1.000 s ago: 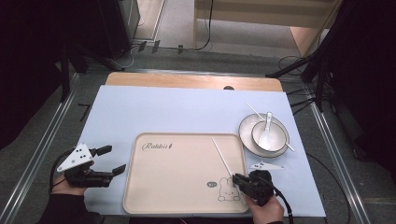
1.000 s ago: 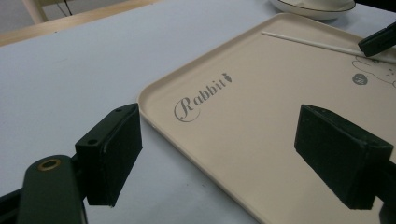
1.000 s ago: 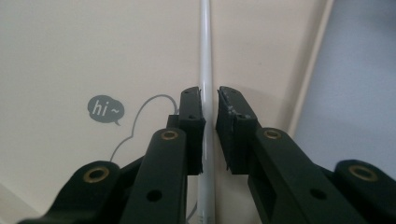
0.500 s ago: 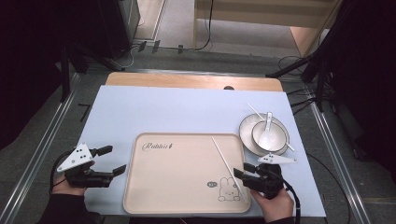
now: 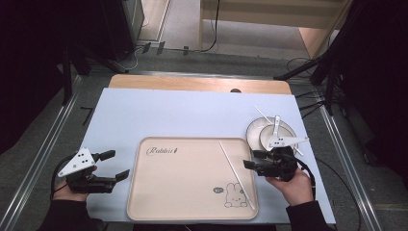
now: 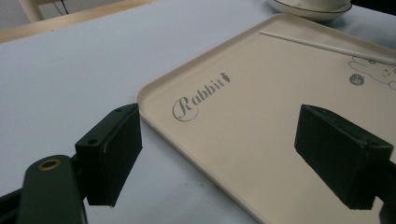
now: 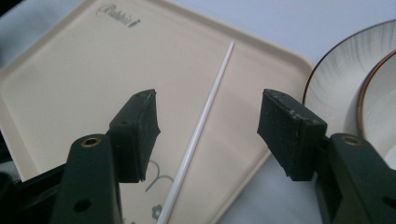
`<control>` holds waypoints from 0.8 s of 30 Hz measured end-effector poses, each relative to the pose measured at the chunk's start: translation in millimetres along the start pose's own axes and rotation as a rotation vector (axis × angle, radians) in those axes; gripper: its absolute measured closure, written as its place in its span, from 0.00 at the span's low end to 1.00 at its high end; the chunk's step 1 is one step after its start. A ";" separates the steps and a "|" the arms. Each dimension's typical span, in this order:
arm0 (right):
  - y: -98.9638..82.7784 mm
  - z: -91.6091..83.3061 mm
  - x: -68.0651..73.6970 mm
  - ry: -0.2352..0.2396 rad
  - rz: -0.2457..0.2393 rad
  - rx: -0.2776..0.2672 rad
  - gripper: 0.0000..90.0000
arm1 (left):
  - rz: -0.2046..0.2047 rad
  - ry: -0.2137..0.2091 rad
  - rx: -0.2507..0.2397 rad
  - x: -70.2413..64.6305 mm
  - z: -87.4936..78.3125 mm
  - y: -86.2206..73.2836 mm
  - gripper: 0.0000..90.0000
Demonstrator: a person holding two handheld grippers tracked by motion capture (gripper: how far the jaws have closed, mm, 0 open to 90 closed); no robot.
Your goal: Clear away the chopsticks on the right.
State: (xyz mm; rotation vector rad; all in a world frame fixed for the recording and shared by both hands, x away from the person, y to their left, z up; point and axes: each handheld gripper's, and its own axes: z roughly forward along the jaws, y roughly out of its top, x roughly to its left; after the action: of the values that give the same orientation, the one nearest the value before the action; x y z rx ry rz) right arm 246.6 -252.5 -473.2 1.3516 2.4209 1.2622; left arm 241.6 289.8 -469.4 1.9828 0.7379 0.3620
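Observation:
A beige tray (image 5: 183, 185) printed with "Rabbit" and a rabbit drawing lies on the near middle of the table. One white chopstick (image 5: 235, 173) lies slanted across the tray's right part. My right gripper (image 5: 251, 160) is open at the tray's right edge, its jaws either side of the chopstick (image 7: 205, 112) and above it. My left gripper (image 5: 117, 163) is open just left of the tray, with its jaws straddling the tray's (image 6: 280, 116) left rim. Nothing is held by either one.
A white plate (image 5: 254, 131) with a dark rim sits right of the tray, carrying a small bowl (image 5: 270, 137), a white spoon (image 5: 277, 122) and a second chopstick (image 5: 262, 114). A pale blue mat (image 5: 183, 115) covers the wooden table.
My right gripper has moved away from the near right corner of the tray, going farther from the person and slightly right, toward the plate. The left gripper has stayed still.

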 end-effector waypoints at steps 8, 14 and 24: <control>15.4 -8.5 -24.9 0.007 -0.086 -0.064 0.38 | 0.002 -0.004 0.015 -0.3 4.0 0.3 0.17; 21.9 -23.9 -48.5 -0.010 -0.068 -0.071 0.36 | -0.002 -0.007 0.024 0.5 5.8 0.4 0.17; 28.4 -44.3 -80.4 -0.059 -0.069 -0.093 0.36 | -0.005 -0.007 0.027 1.3 6.3 -0.7 0.17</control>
State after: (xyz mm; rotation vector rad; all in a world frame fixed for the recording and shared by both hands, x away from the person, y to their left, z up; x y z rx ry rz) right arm 294.3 -331.9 -447.8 1.2523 2.3179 1.2822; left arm 245.7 286.6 -473.2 2.0060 0.7466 0.3431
